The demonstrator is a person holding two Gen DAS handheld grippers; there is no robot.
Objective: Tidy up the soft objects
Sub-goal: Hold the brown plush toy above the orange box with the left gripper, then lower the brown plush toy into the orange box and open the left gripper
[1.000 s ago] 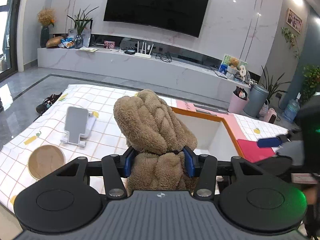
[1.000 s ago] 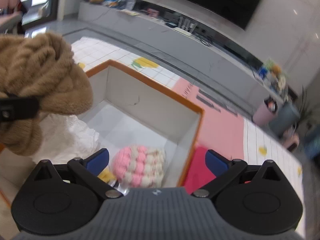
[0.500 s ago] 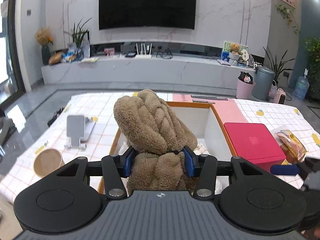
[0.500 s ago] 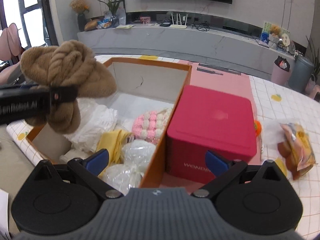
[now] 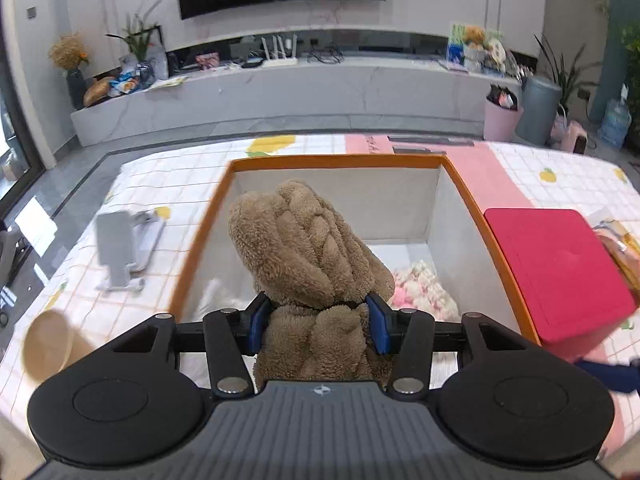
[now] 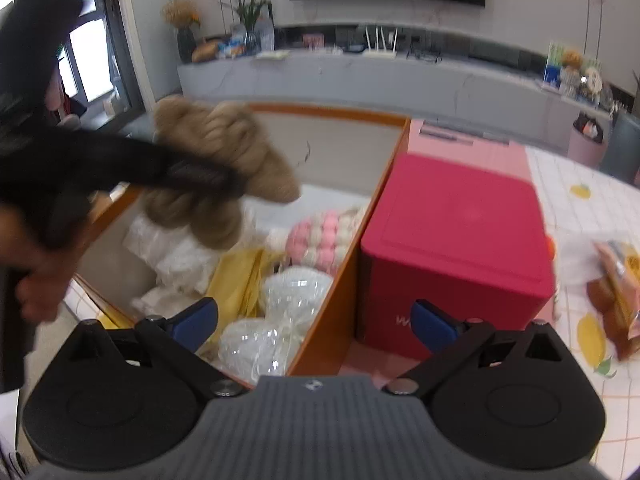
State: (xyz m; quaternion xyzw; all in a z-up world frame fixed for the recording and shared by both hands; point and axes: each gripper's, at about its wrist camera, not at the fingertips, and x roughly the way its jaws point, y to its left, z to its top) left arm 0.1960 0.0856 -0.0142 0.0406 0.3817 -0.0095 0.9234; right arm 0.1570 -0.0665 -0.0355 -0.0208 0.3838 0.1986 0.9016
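Legible text is nearly nil. On the front face of the red box, lower centre-right of the right wrist view, white lettering begins with a "W"; the remainder is hidden behind the blue pad of the right tongs. A pink strip on the bench cloth, upper centre of the left wrist view, carries small dark print, too small and blurred to read. No other label, number or sign can be made out in either view.

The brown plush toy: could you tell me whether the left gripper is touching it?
Touching. In the left wrist view the left gripper has its jaws pressed into both sides of the brown plush toy, pinching it in.
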